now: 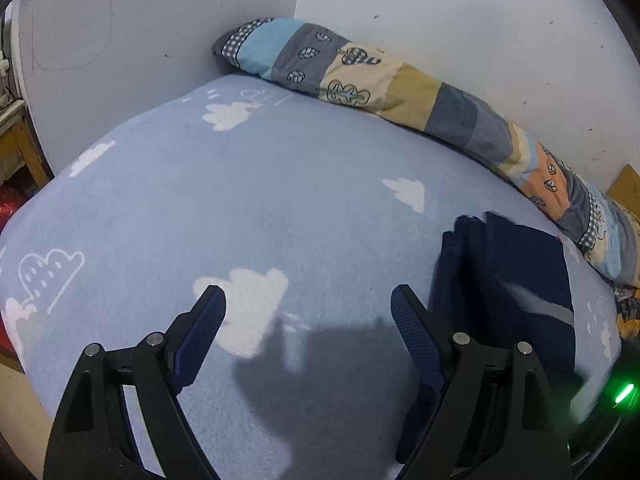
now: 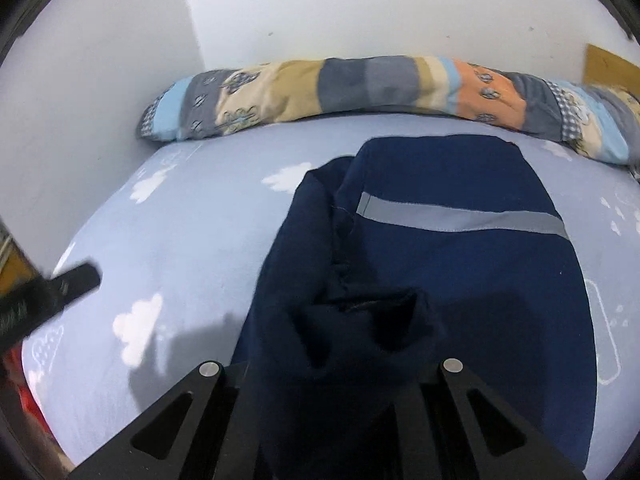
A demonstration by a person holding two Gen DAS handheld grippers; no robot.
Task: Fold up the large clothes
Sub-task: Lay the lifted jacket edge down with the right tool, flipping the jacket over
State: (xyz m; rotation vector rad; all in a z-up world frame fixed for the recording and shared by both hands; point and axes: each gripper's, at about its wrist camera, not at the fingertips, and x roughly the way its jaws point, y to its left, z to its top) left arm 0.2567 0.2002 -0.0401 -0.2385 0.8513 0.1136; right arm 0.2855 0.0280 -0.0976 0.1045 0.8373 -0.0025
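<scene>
A: How do the fingers stand?

B: The left gripper (image 1: 308,300) has its two blue-padded fingers (image 1: 204,332) spread wide with nothing between them; it hangs over bare bed sheet. The right gripper (image 2: 330,364) has its fingers together, clamped on a bunched fold of the dark navy fabric garment with one grey reflective stripe (image 2: 440,264). The cloth drapes over the tips, so the pads themselves are hidden.

A: Where is the garment?

B: On the bed, spread flat on the pale blue fleece sheet printed with white clouds (image 1: 240,200). In the left wrist view it lies to the right of the open fingers, just beside the right one. Its far edge stops short of the bolster.

A: Counts?

B: One garment, one long patchwork bolster pillow in grey, blue, cream and orange patches (image 2: 360,88), two grippers. The left gripper also shows as a black blur at the left edge of the right wrist view.

A: Edges and room?

B: The bolster runs along the white wall (image 1: 440,40) at the far side of the bed. A second wall closes the corner on the left. Left of the garment the sheet is open as far as its rounded left edge.
</scene>
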